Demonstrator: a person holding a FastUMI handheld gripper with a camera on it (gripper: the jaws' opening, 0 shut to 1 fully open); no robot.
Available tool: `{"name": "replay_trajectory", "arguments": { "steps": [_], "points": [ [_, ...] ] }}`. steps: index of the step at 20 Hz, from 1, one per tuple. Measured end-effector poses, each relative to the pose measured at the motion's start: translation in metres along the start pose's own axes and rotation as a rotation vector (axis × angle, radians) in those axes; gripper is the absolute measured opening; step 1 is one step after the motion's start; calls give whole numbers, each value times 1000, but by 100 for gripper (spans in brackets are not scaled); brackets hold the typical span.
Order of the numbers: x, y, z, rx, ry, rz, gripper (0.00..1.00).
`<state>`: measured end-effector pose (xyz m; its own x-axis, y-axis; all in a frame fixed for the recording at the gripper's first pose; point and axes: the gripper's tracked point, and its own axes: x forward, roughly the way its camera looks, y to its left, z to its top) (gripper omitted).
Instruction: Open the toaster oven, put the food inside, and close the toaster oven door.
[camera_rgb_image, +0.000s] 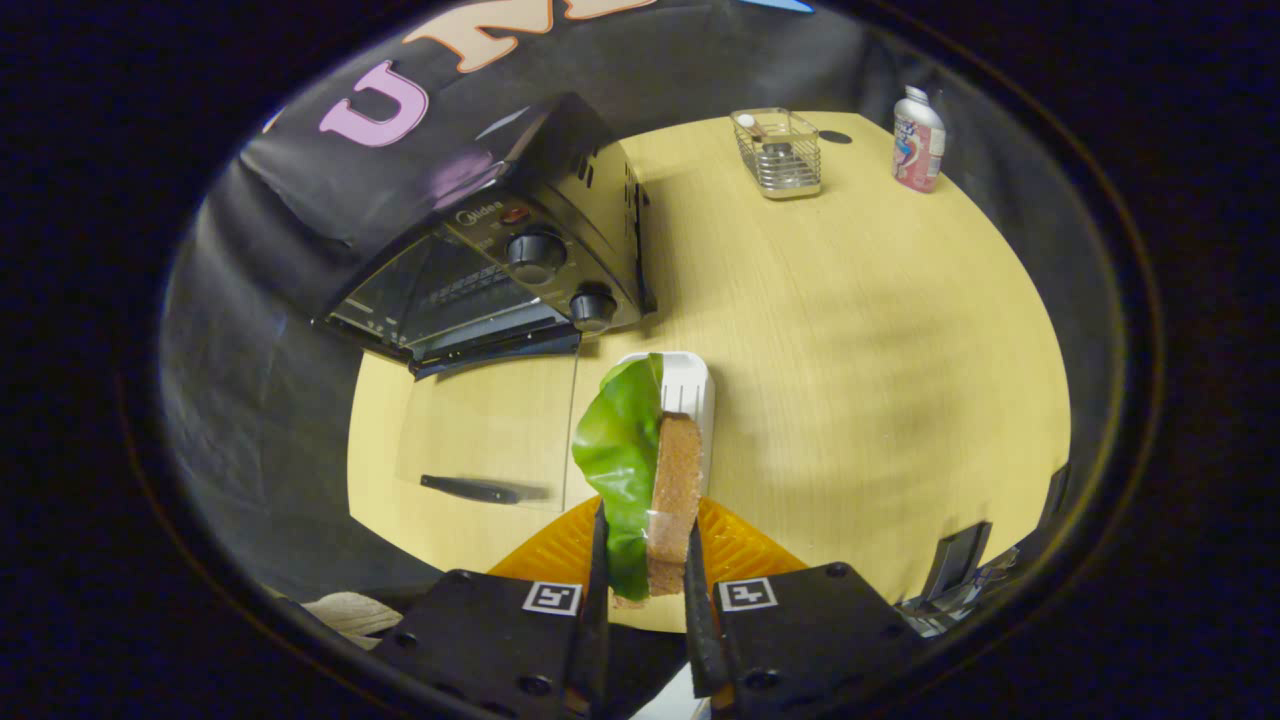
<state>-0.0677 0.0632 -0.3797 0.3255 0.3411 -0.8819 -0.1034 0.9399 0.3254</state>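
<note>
1. The hand-held gripper (646, 585) sits at the bottom centre of the frame, its two fingers (598, 580) reaching forward and clenched on a sandwich.
2. The sandwich (645, 480) stands on edge between the fingers: a slice of brown bread on the right and a green lettuce leaf on the left, both pressed by the fingers near their lower end.
3. Just beyond the sandwich, at the centre of the frame, lies a white tray (690, 385), partly hidden by the lettuce and bread.
4. Under the fingers, at the lower centre, an orange ribbed plate (740, 550) rests on the worktop.
5. The toaster oven (520, 250) is in the upper left of the frame, black, with two round knobs on its right-hand panel.
6. Its glass door (485, 435) hangs open and lies flat toward the camera, with a dark handle near its lower edge, left of the sandwich.
7. The worktop (850, 340) is pale yellow wood and fills the middle and right of the frame.
8. At the upper right stand a small wire basket (778, 152) and, just to its right, a bottle (918, 140) with a white cap.
</note>
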Motion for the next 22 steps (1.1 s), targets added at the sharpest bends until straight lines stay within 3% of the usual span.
{"name": "replay_trajectory", "arguments": {
  "steps": [3, 6, 9, 12, 14, 19, 22],
  "points": [
    [-12, 15, 3, 70, -77, 10, 36],
    [-20, 46, 6, 171, -152, 84, 35],
    [-15, 95, 10, 269, -229, 230, 35],
    [-10, 154, 22, 403, -280, 442, 35],
    [-4, 180, 25, 442, -282, 526, 35],
    [33, 217, 54, 484, -339, 600, 35],
    [58, 228, 72, 495, -368, 591, 35]
  ]
}}
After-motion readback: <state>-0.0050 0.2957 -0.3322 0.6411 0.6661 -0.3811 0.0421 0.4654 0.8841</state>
